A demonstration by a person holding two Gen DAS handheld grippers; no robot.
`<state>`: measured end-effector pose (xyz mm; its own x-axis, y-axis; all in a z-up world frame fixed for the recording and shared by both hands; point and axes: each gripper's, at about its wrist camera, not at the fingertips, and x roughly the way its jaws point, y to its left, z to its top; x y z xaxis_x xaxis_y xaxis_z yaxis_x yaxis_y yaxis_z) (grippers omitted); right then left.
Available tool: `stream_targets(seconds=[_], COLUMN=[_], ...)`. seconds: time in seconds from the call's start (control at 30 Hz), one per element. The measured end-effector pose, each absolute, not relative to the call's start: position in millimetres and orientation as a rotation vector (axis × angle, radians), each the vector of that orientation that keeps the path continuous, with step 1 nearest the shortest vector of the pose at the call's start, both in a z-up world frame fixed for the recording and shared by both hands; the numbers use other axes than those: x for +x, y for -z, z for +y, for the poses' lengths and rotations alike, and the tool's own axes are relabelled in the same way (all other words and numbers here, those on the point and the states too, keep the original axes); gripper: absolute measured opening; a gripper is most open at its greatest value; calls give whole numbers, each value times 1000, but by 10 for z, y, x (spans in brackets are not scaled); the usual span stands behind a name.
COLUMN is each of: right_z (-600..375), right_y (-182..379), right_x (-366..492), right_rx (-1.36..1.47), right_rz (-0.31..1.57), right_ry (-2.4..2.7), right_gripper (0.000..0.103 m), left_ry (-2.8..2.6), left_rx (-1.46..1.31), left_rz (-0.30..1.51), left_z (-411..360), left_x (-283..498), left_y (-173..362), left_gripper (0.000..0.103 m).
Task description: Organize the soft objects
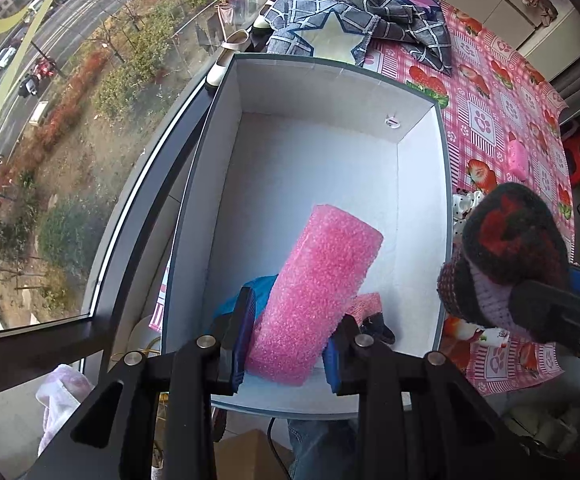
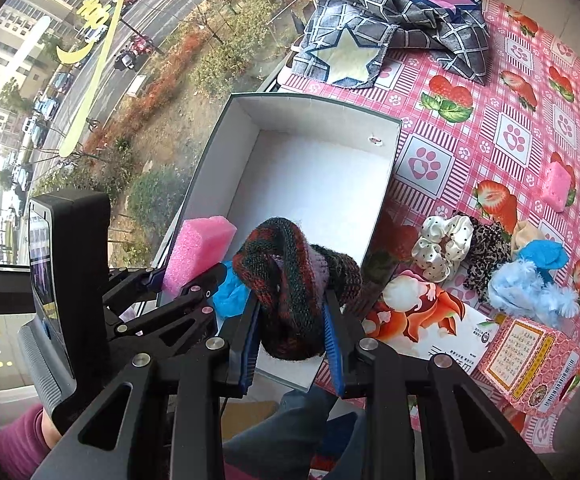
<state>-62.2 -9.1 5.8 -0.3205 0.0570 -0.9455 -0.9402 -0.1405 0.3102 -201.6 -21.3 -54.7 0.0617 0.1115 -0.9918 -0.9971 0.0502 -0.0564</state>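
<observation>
Left gripper (image 1: 290,344) clamped on pink foam block (image 1: 318,292) – block tilted over near end of white box (image 1: 422,184), above blue cloth (image 1: 261,286) inside. Right gripper (image 2: 292,332) clamped on dark knitted hat (image 2: 294,280), held over box's near right corner. Right of box, on pink tablecloth (image 2: 530,92) – white dotted scrunchie (image 2: 442,246), leopard scrunchie (image 2: 486,254), light blue fluffy thing (image 2: 526,284), small pink sponge (image 2: 560,186). Beyond box, checked cloth (image 2: 394,24).
</observation>
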Motion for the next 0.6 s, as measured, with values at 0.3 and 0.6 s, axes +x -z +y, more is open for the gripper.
stream_targets(seconds=[0.3,0.6], right_z=[-78,-55], right_y=[-26,19], right_x=[-650,-696], right_rx=[-1078,-1097], right_rz=[1331,1335], right_ry=[-1577,-1576], right_gripper=[30,30], left_ry=[-1181,-1177], left_rx=[-1110,-1121], left_rz=[1117,1116], left_z=[-214,-219], left_x=[-2013,-2031], left_y=[570,598], left_gripper=[33,34])
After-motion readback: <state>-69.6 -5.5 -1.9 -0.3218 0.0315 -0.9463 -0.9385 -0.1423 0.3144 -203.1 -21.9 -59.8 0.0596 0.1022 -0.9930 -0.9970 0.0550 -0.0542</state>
